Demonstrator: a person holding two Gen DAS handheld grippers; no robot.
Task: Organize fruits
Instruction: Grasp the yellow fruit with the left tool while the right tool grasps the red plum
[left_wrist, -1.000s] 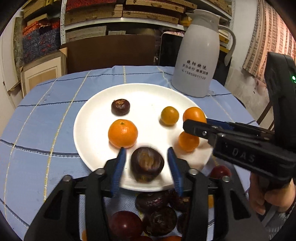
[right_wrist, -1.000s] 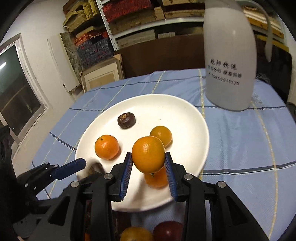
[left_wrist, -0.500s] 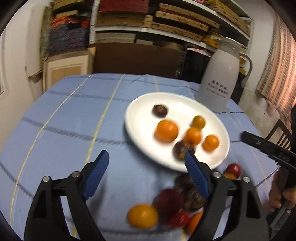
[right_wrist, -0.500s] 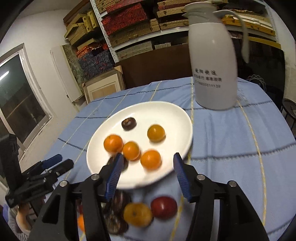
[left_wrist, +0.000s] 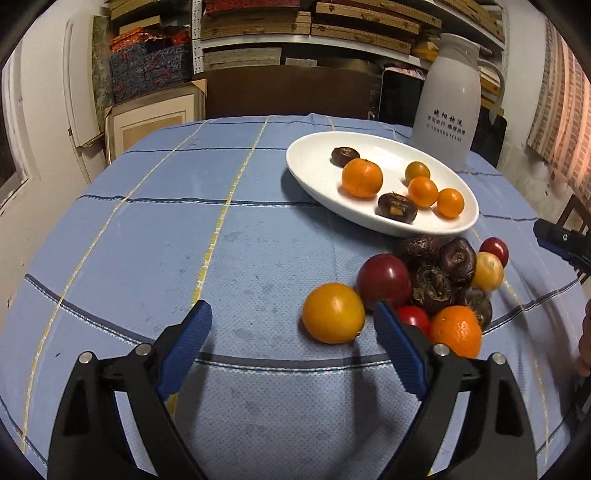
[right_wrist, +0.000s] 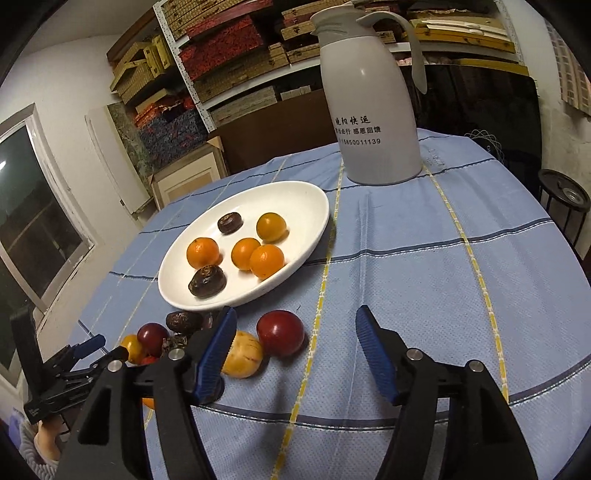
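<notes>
1. Both sets of jaws are spread wide and hold nothing: I have the left gripper (left_wrist: 291, 328) over bare blue tablecloth (left_wrist: 147, 229) just left of the loose fruit, and the right gripper (right_wrist: 295, 332) just right of it.
2. The white plate (right_wrist: 314, 206) is an oval; from the right wrist its long axis runs from near left to far right, toward the white jug (right_wrist: 373, 110) standing beyond it.
3. On the plate I count four orange fruits and two dark brown ones (right_wrist: 207, 280), none touching the rim.
4. The loose pile (left_wrist: 432, 280) lies on the cloth just in front of the plate: a yellow-orange fruit (left_wrist: 334, 312), a dark red one (left_wrist: 384, 280), a mandarin (left_wrist: 456, 334), and wrinkled brown pieces packed between them.
5. My left gripper's right finger (left_wrist: 399, 350) covers part of a small red fruit, and the brown pieces overlap, so I cannot count them.
6. In the right wrist view, my near finger (right_wrist: 214, 354) hides part of the pile; a pale yellow fruit (right_wrist: 242, 354) touches a red one (right_wrist: 280, 332).
</notes>
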